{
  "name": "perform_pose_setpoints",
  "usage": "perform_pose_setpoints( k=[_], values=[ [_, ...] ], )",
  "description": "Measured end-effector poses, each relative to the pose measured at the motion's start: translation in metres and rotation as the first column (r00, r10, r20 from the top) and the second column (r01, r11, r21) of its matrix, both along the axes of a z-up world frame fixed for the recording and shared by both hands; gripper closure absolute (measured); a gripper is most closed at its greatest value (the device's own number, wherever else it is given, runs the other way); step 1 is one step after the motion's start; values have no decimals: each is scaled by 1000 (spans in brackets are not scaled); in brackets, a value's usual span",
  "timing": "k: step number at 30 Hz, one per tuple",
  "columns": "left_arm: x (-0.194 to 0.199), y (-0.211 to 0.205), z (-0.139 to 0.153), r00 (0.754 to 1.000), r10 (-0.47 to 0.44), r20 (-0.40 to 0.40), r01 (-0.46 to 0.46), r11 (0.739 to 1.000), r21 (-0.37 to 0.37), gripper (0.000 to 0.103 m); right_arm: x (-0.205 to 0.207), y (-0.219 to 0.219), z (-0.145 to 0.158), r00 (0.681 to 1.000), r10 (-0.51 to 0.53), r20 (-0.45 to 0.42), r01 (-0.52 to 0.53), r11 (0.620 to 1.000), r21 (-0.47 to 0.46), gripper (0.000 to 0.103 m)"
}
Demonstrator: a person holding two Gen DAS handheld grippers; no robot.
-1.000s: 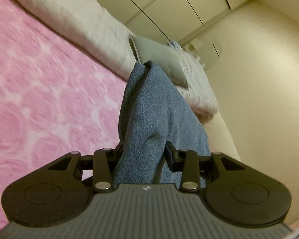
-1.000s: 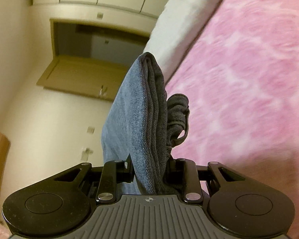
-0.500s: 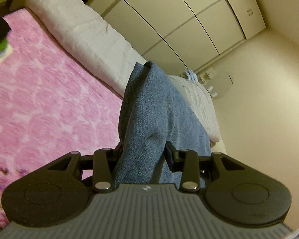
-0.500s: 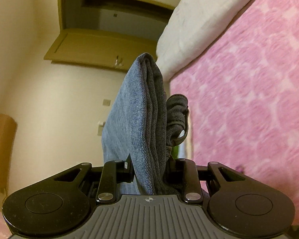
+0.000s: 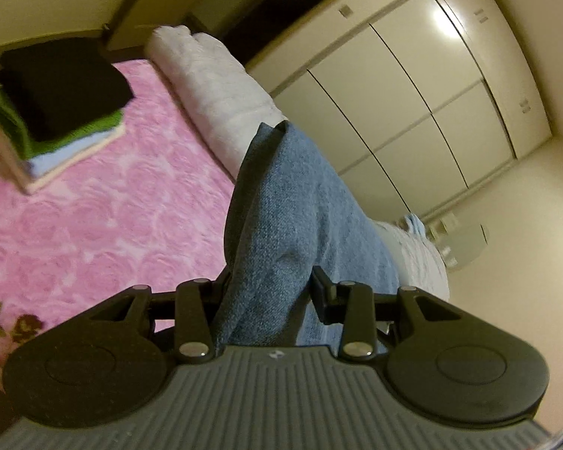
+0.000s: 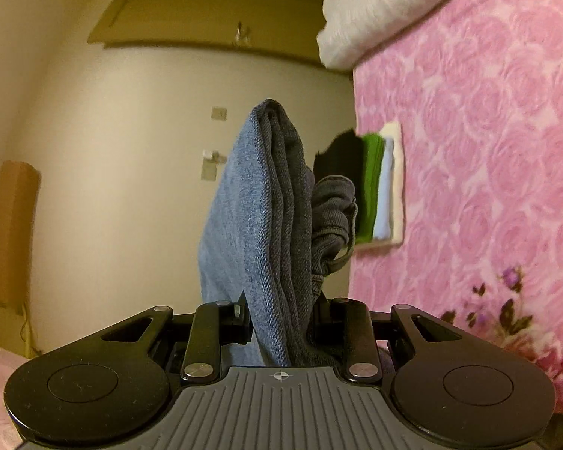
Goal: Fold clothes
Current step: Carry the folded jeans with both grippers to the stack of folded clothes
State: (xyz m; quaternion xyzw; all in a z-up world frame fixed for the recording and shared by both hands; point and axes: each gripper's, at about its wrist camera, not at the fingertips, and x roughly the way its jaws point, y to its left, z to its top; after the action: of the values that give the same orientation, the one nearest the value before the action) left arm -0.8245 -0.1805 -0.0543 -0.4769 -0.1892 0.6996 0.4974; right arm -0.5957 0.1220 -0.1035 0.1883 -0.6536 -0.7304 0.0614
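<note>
Folded blue denim jeans [image 5: 296,217], clamped at one end in the left tool [image 5: 270,296] and at the other in the right tool [image 6: 281,318], both sets of jaws pressed onto thick layers of fabric. Held up off the bed, bunched upright between the fingers, with stacked folds and a hem loop showing on the right-wrist side. No readable brand or label on the denim; only a small pale emblem on each tool body, too small to read.

Below and beside: pink rose-patterned bedspread [image 5: 94,225], with a purple flower print at one edge. Resting on it, well apart from the jeans, a pile of folded clothes [image 5: 56,112]: black on top, then green, pale blue and cream. Seen also past the denim in the right-wrist view, partly hidden by it. Along the bed's far edge, a rolled white quilt [image 5: 221,86]. Behind that, cream wardrobe doors [image 5: 413,93] with small handles. Opposite side: plain cream wall, wall switches [image 6: 214,161], open wooden door [image 6: 214,15].
</note>
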Motion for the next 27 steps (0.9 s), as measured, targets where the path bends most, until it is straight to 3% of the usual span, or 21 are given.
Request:
perform_pose_setpoints(
  k=[4, 8, 21, 27],
  values=[
    [-42, -11, -5, 999, 36, 13, -36, 999, -1, 69, -49, -6, -8, 1000, 30, 0, -30, 1000, 1, 76],
    [-104, -18, -10, 1000, 16, 19, -15, 999, -33, 69, -99, -18, -20, 1000, 16, 14, -16, 1000, -26, 76],
    [-388, -17, -43, 983, -180, 35, 183, 975, -128, 69, -316, -69, -65, 983, -174, 60, 181, 973, -145, 76],
    [-478, 14, -79, 961, -261, 91, 272, 951, -144, 69, -386, -65, -91, 959, -258, 119, 274, 949, -156, 76]
  ],
)
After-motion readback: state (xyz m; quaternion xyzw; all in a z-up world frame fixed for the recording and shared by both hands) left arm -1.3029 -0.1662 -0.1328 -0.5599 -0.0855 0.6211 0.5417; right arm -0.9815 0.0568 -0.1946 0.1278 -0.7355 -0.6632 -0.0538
